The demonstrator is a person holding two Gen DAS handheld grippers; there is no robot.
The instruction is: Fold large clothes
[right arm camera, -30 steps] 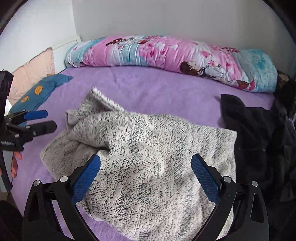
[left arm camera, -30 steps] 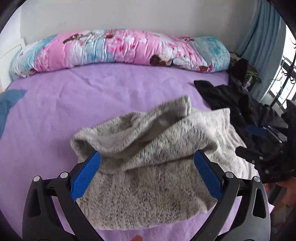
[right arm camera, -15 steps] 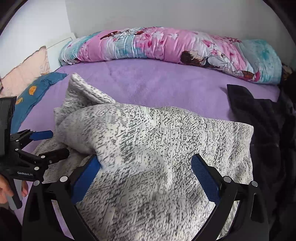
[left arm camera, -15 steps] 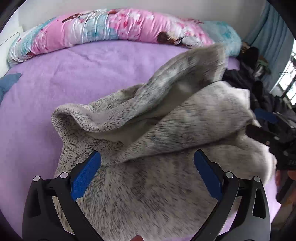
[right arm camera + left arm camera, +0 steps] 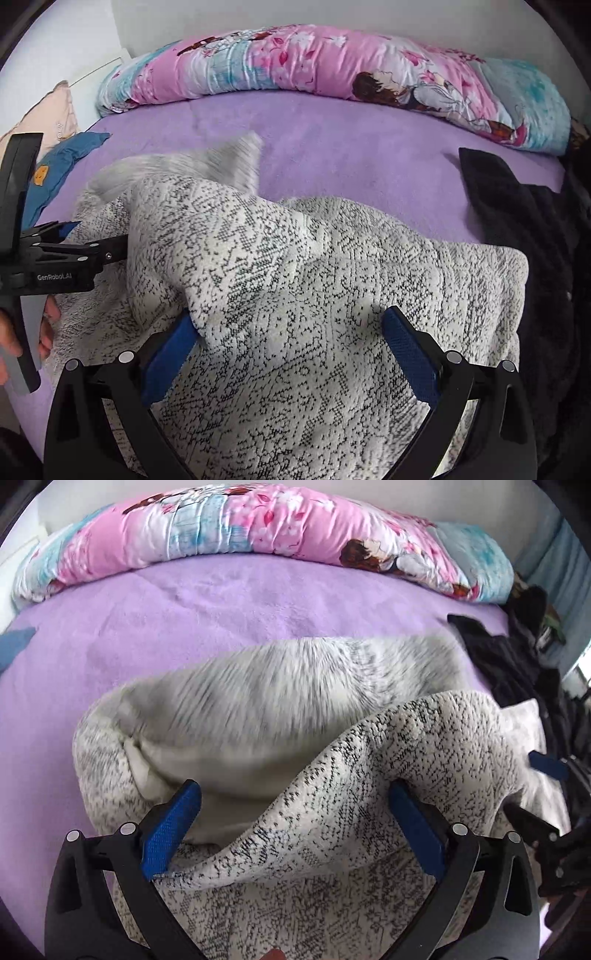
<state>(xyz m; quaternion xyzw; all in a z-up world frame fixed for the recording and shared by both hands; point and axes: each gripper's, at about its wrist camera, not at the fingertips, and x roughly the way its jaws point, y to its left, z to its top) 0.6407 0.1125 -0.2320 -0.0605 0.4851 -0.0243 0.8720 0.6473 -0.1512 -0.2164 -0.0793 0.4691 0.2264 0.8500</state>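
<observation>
A large grey-and-white knit garment (image 5: 424,757) lies bunched on the purple bed sheet (image 5: 147,627). My left gripper (image 5: 293,790) is open, its blue pads spread wide, and a thick fold of the knit lies across the gap and against the right pad. The far part of the garment is motion-blurred. In the right wrist view the same garment (image 5: 332,258) fills the middle. My right gripper (image 5: 288,317) is open too, with a hump of fabric resting over its left finger. The left gripper (image 5: 92,247) shows at the left edge, held by a hand, its tips at the garment's side.
A long pink-and-blue printed pillow (image 5: 258,528) runs along the wall at the back. Black clothes (image 5: 535,229) are heaped at the right of the bed. A blue cushion (image 5: 62,162) lies at the far left, and a blue curtain (image 5: 554,554) hangs at the right.
Both grippers have moved forward into the garment. A flap that was raised half a second ago has come down, and a fold now lies across the left gripper's gap.
</observation>
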